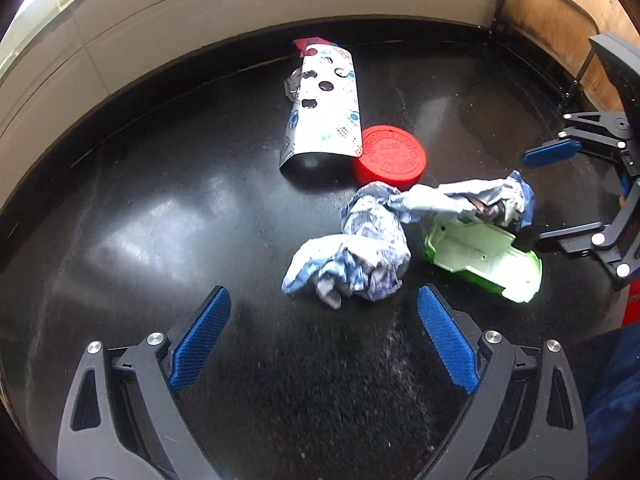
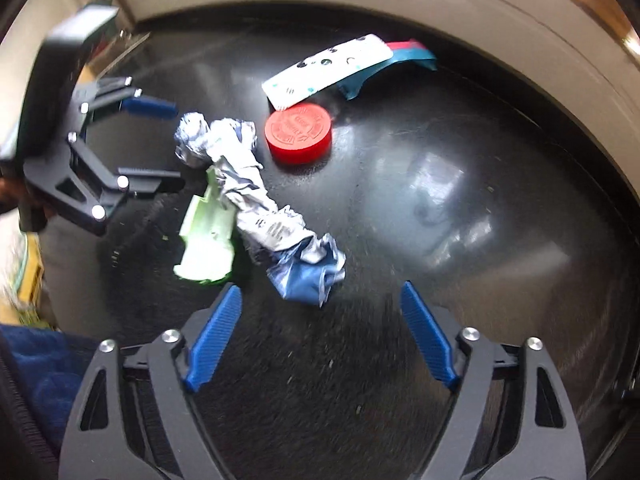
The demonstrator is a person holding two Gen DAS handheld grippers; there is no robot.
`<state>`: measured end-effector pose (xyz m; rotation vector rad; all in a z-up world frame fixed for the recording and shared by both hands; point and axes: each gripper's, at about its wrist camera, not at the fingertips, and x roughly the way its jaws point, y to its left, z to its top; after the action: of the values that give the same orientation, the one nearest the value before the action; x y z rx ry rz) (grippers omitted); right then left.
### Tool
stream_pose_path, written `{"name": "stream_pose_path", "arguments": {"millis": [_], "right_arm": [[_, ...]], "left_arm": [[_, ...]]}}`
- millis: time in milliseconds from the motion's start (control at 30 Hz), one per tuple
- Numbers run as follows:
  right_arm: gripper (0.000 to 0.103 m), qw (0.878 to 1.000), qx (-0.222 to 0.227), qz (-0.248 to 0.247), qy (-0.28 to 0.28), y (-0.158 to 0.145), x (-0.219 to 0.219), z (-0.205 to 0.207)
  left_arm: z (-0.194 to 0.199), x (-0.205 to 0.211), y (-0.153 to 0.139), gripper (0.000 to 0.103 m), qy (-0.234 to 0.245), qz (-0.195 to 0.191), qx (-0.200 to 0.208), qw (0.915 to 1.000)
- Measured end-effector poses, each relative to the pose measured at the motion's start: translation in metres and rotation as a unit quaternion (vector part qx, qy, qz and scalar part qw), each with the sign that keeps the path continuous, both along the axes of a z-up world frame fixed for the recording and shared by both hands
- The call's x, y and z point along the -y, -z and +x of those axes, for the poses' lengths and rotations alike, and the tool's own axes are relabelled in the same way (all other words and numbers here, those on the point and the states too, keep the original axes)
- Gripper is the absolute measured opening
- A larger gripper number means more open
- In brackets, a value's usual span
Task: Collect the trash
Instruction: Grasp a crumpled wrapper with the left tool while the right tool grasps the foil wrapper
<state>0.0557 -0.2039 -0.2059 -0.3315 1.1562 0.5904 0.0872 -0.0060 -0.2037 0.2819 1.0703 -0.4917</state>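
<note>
Trash lies on a black table (image 1: 160, 220). A crumpled silver-blue wrapper (image 1: 360, 256) lies in the middle, draped over a pale green plastic piece (image 1: 484, 256). A red round lid (image 1: 390, 160) touches a white spotted foil pouch (image 1: 324, 108). My left gripper (image 1: 324, 312) is open, just short of the wrapper's near end. My right gripper (image 1: 528, 196) is open at the right, its fingers either side of the wrapper's far end. In the right wrist view the wrapper (image 2: 260, 204), green piece (image 2: 208, 240), lid (image 2: 298, 134) and pouch (image 2: 328, 70) lie ahead of my open right gripper (image 2: 320, 304); the left gripper (image 2: 164, 144) is at the left.
A beige wall (image 1: 200, 20) runs behind the table's far edge. A wooden chair with a black metal frame (image 1: 560, 20) stands at the back right. Blue fabric (image 1: 616, 392) shows at the lower right.
</note>
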Motion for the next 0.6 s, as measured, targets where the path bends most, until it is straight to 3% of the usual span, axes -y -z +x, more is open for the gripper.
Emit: {"name": "stream_pose_path", "arguments": {"millis": [100, 200, 267, 333, 433, 600], "right_arm": [[0.065, 1.000, -0.001, -0.006, -0.023, 0.007, -0.010, 0.011], [0.051, 0.999, 0.010, -0.006, -0.045, 0.005, -0.017, 0.017], [0.034, 0.998, 0.008, -0.004, -0.059, 0.004, -0.020, 0.019], [0.027, 0.998, 0.006, 0.004, -0.070, 0.000, -0.024, 0.020], [0.019, 0.997, 0.002, 0.018, -0.070, -0.007, -0.027, 0.021], [0.017, 0.998, 0.013, 0.048, -0.044, -0.034, -0.020, 0.019]], "left_arm": [[0.011, 0.005, 0.003, 0.086, 0.015, -0.005, 0.004, 0.9999], [0.018, 0.010, 0.005, 0.073, 0.029, -0.008, 0.003, 0.9995], [0.021, 0.013, 0.004, 0.054, 0.041, -0.011, 0.004, 0.9991], [0.021, 0.015, 0.002, 0.045, 0.049, -0.016, 0.000, 0.9987], [0.018, 0.016, -0.001, 0.042, 0.049, -0.020, -0.005, 0.9986], [0.007, 0.011, -0.019, 0.042, 0.027, -0.026, 0.007, 0.9993]]}}
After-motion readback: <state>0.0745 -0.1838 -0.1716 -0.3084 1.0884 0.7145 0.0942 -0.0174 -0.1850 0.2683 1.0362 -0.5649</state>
